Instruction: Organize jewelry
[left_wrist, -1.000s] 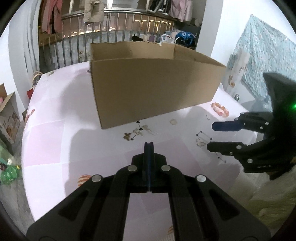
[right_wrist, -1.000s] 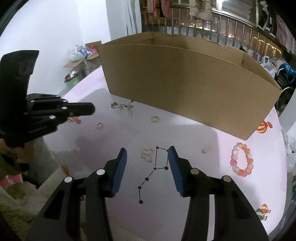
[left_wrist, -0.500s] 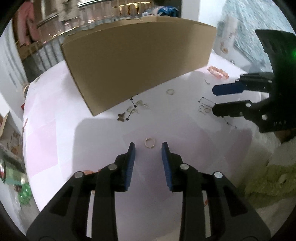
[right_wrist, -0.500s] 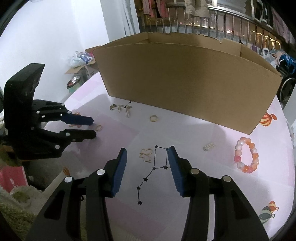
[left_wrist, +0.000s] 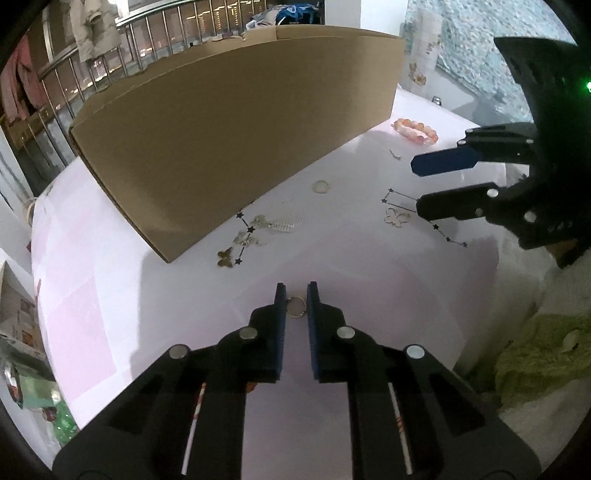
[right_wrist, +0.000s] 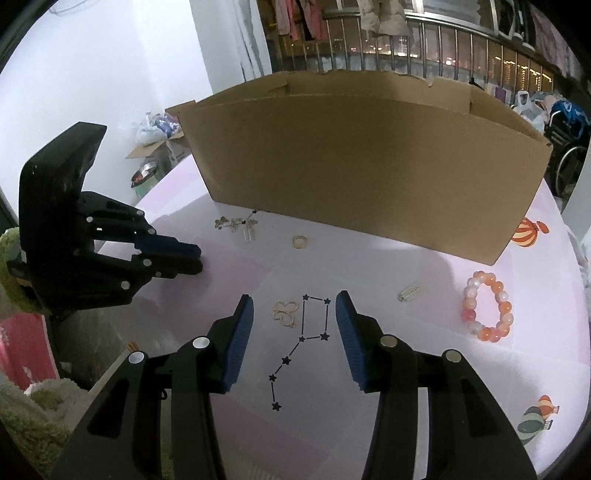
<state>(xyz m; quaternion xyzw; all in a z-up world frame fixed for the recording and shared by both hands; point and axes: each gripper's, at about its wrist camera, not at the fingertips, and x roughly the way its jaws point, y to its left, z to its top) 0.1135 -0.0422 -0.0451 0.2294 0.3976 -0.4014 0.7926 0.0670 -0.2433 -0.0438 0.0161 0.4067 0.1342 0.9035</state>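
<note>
The left gripper (left_wrist: 296, 300) is closing its blue-padded jaws around a small gold ring (left_wrist: 296, 307) lying on the pale pink tablecloth (left_wrist: 369, 280). A second ago those jaws were pressed together with no ring between them; since then they parted, came down over it, and are narrowing again. The ring looks bracketed by the pads, though whether they press on it yet is hard to tell. A lift toward the tall brown cardboard box (left_wrist: 236, 140) probably follows. The right gripper (right_wrist: 294, 325) has kept its jaws apart and empty, over a thin gold butterfly-outline charm (right_wrist: 285, 312).
</note>
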